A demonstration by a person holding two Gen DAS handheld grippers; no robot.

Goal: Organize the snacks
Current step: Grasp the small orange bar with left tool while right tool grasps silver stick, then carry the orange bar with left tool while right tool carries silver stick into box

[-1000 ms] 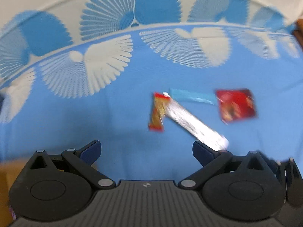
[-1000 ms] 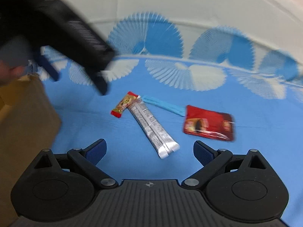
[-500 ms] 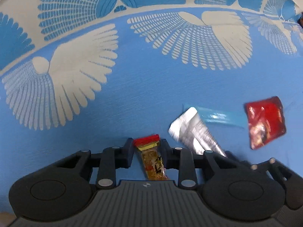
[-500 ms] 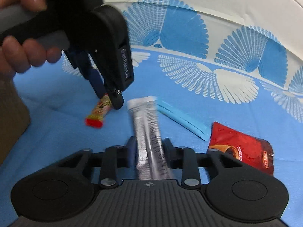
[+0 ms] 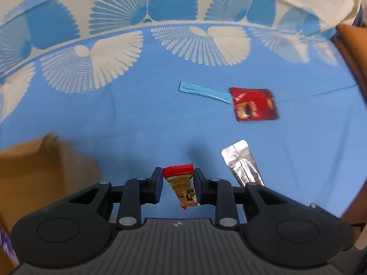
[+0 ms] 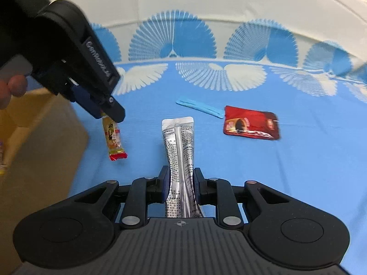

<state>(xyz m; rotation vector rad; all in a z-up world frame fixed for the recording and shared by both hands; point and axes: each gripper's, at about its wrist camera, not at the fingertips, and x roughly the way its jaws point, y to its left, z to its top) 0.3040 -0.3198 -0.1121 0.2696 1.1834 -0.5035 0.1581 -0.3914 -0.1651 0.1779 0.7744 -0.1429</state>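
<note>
left gripper (image 5: 178,184): clamped on the yellow snack bar (image 5: 183,186), pads on both sides of the wrapper. Its jaws have just been closing, with the bar between them.
yellow snack bar: red-ended wrapper, hanging off the cloth. In the right wrist view it dangles (image 6: 113,137) below the left gripper (image 6: 107,107), red tail end lowest, just right of the box.
right gripper (image 6: 180,184): clenched on the silver stick pack (image 6: 180,146). Jaws have just been closing, pack pinched between the pads.
silver stick pack: gripped near its lower end, the printed length points up and away from the fingers. Wrapper creased in at the pinch. In the left wrist view its top end (image 5: 242,162) shows just right of the left gripper.
red sachet (image 6: 251,122): flat on the cloth, far right of both held snacks; coffee cup print on it. Also in the left wrist view (image 5: 253,104).
light blue stick (image 6: 199,107): flat on the cloth, far side, its right end at the left edge of the red sachet, touching or just tucked under, cannot tell which. Left wrist view (image 5: 204,91).
cardboard box (image 6: 39,142): brown, left edge of the scene, near side. Left wrist view (image 5: 41,167), blurred. Contents not readable.
tablecloth (image 6: 298,171): blue with white fan pattern, white border with blue fans at the far side.
hand (image 6: 10,89): person's fingers on the left gripper handle, far left of the right wrist view.
</note>
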